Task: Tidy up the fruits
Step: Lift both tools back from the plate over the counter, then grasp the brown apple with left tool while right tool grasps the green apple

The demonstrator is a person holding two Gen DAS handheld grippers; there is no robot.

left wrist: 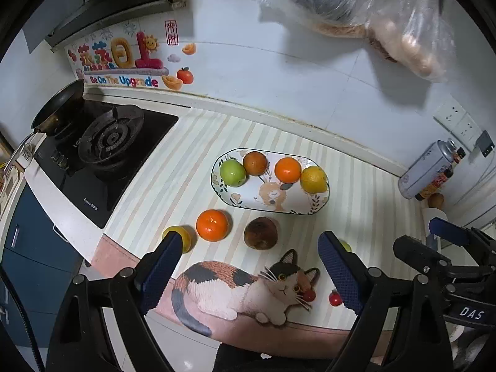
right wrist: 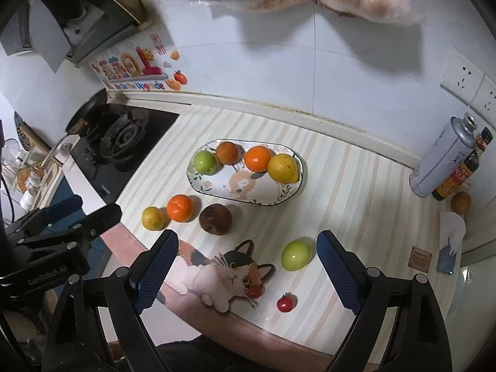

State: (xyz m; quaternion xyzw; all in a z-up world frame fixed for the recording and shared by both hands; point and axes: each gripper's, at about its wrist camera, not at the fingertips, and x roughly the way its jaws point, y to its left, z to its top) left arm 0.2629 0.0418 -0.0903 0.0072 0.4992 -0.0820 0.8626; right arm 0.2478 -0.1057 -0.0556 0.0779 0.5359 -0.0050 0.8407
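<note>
An oval patterned plate (left wrist: 248, 197) (right wrist: 214, 187) holds a green apple (left wrist: 232, 172) (right wrist: 205, 162), a brown fruit (left wrist: 254, 163), an orange (left wrist: 287, 170) (right wrist: 257, 158) and a lemon (left wrist: 314, 179) (right wrist: 284, 168). Loose on the striped mat lie a yellow fruit (left wrist: 183, 236) (right wrist: 152, 218), an orange (left wrist: 212, 225) (right wrist: 179, 207), a dark brown fruit (left wrist: 260, 233) (right wrist: 215, 219), a green apple (right wrist: 296, 254) and a cherry tomato (right wrist: 285, 303) (left wrist: 335, 298). My left gripper (left wrist: 249, 248) is open and empty above the mat's front. My right gripper (right wrist: 246, 245) is open and empty, its right finger next to the green apple.
A gas stove (left wrist: 108, 142) with a pan (left wrist: 59, 105) stands left. A spray can (right wrist: 443, 161), a sauce bottle (right wrist: 458, 175) and a brown fruit (right wrist: 461, 202) stand at the right wall. Plastic bags (left wrist: 372, 9) hang above. The counter's front edge is just below the grippers.
</note>
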